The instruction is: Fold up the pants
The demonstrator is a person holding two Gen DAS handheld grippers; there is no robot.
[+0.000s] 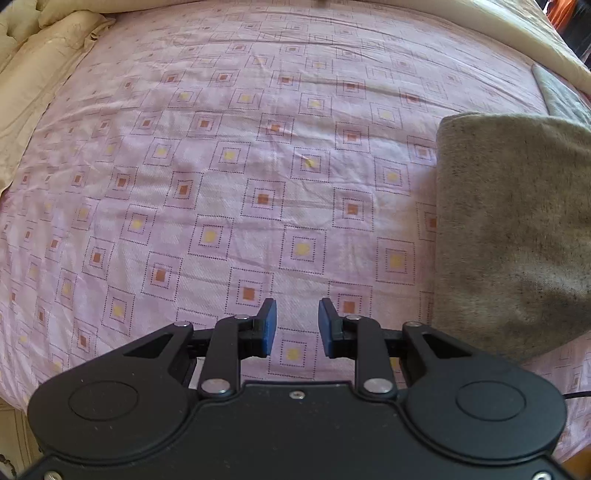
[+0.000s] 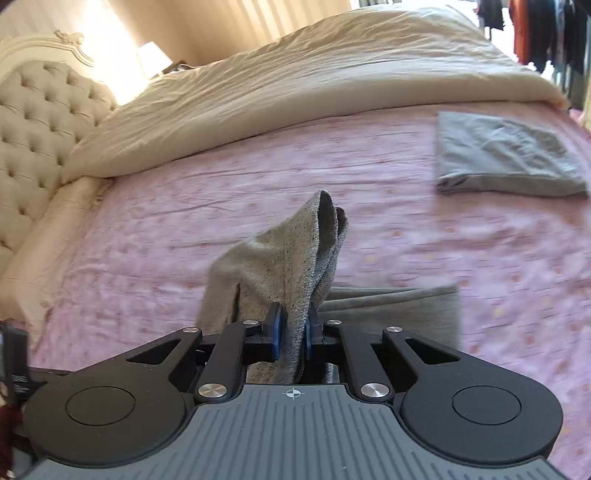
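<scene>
The grey-brown pants [image 2: 280, 258] hang bunched from my right gripper [image 2: 293, 332], which is shut on a fold of the fabric and holds it above the bed; more of the fabric lies flat behind it [image 2: 406, 302]. In the left wrist view the pants [image 1: 513, 229] are a lifted grey mass at the right. My left gripper [image 1: 297, 326] is open and empty, low over the pink sheet [image 1: 240, 166], to the left of the pants.
A folded grey garment [image 2: 506, 155] lies on the sheet at the far right. A cream duvet [image 2: 314, 74] is piled along the far side. A tufted headboard [image 2: 40, 110] and pillow [image 2: 55, 229] are at the left. Clothes [image 2: 535, 26] hang beyond the bed.
</scene>
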